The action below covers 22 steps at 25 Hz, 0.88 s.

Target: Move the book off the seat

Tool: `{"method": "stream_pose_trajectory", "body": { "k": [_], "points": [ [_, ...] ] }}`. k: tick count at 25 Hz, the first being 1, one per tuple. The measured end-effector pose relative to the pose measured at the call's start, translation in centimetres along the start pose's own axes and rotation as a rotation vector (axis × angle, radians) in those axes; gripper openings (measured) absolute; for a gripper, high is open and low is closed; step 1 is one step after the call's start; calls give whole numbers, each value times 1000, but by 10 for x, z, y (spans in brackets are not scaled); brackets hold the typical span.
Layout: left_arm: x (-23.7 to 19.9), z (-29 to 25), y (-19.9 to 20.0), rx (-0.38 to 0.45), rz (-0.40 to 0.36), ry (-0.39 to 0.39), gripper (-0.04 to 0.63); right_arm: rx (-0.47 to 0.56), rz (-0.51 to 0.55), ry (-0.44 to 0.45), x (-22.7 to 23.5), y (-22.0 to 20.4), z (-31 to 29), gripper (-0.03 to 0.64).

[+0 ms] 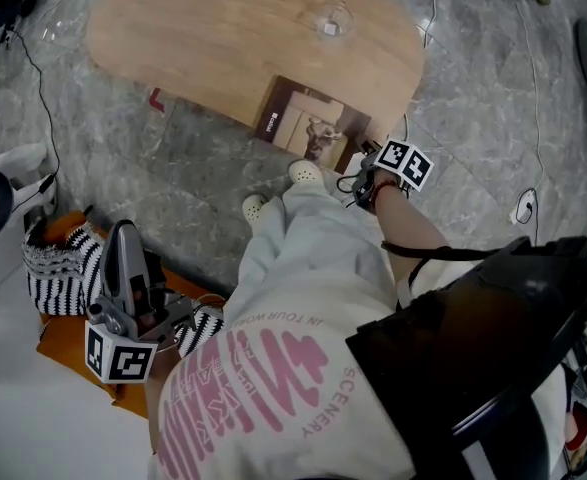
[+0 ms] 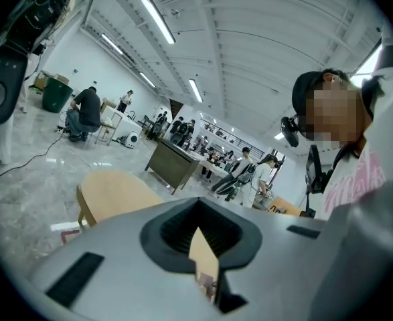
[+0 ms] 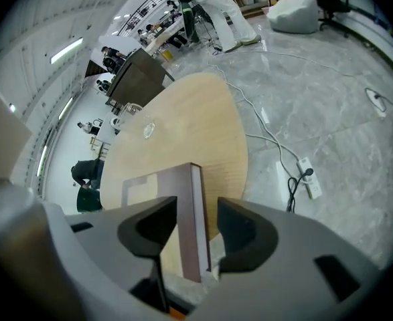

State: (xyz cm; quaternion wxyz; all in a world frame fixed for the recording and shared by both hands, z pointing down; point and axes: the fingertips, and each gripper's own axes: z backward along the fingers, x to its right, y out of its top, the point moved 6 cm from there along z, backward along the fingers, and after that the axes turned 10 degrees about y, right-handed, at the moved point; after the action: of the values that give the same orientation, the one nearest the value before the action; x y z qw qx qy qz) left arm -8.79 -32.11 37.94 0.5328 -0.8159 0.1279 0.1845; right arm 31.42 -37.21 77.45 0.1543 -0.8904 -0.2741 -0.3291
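Fingers of the right gripper, grey with dark hollow pads, stood spread on either side of the book. A clear gap showed between its white page edge and the right-hand finger, so they were not pinching it.

In the head view, one book sat at the upper centre of the frame, on the near rim of the desk, with its lower end reaching past the rim. It was a thin hardback with a brown cover and a paler rectangle on the front. The single desk had a smooth, light wooden top in a rounded bean shape. One small clear glass dish rested on it, well apart from the book.

At the lower left of the head view, the left gripper hung above an orange seat that carried a black-and-white striped cushion. Its own view showed its fingers pressed together on nothing.

Two white shoes stood on the grey marbled floor.
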Motion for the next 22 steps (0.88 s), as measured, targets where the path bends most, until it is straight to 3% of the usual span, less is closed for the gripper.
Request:
{"method": "stream_pose_trajectory", "body": {
  "k": [6,9,12,16,22],
  "points": [
    [-5,7,10,64,4,-40,8,38,-18,14,-9,1,18,132],
    [-4,8,17,96,-1,-83,8,66,-18,27,-24,6,29,35],
    [-6,9,25,130,-7,-136,8,104,-25,89,-46,14,40,11],
    [-16,16,33,149,-7,-184,8,159,-55,242,-90,17,59,11],
    [-27,22,50,154,-25,-256,8,333,-25,649,-198,36,115,11]
  ]
}}
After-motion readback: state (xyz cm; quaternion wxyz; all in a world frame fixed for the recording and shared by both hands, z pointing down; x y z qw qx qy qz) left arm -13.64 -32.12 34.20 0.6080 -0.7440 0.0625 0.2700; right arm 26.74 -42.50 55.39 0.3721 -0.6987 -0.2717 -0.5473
